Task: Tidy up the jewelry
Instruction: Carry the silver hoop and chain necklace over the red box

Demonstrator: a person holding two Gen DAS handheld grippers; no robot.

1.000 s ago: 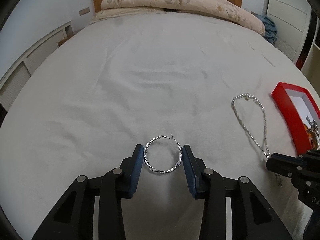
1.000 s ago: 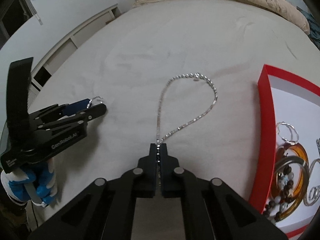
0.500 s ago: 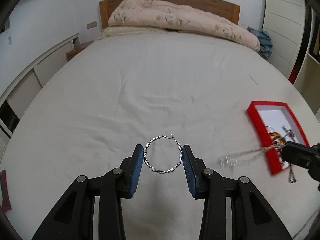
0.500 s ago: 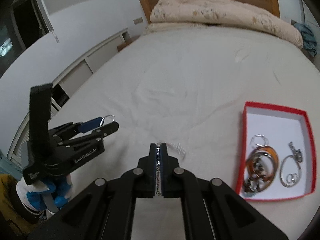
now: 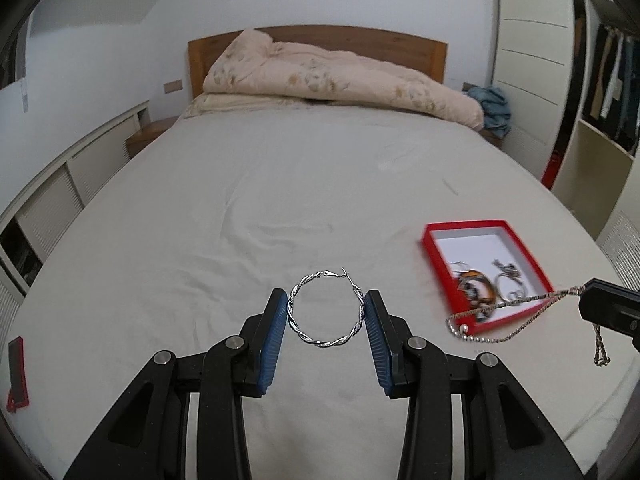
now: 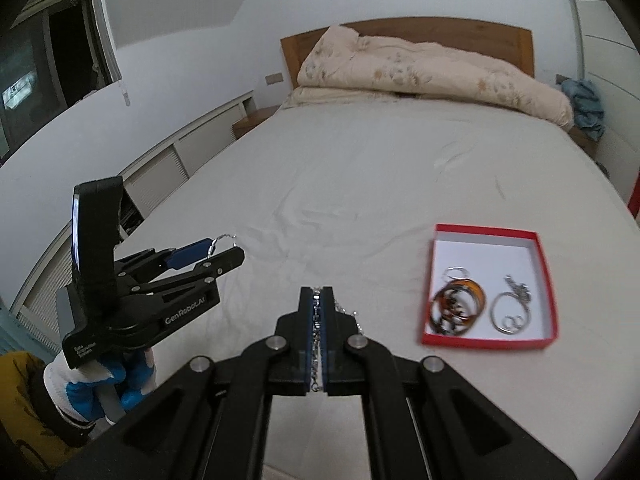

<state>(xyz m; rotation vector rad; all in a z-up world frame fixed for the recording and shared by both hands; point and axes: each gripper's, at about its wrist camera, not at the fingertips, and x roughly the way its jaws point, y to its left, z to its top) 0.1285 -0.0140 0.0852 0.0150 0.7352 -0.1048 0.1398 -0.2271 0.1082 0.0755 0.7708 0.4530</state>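
- Leftmost, a small red object (image 5: 17, 374) lies at the near left edge of the bed (image 5: 280, 184), well apart from everything else.
- Next, the left gripper (image 5: 325, 312) hangs above the sheet, its blue-padded fingers (image 5: 274, 336) partly open and pressed against both sides of a twisted silver hoop earring (image 5: 325, 310). The hoop stands face-on to the left wrist camera, its clasp at the top, pointing away toward the headboard (image 5: 316, 46).
- In the right wrist view the same gripper is seen side-on, held by a hand in a blue and white glove (image 6: 100, 384), with the hoop's edge showing past the fingertips.
- Then the right gripper (image 6: 317, 300): its fingers are closed tight on a silver chain necklace (image 5: 516, 312). The chain's long axis runs from those fingers leftward and slightly down in the left wrist view, drooping in a loop in front of the box's near corner, with a short end dangling below the fingers.
- Farthest right, an open red jewelry box (image 6: 548, 280) with a white floor rests on the bed. It holds an amber bangle (image 6: 460, 304) with beads and a silver ring-shaped piece (image 6: 510, 312).
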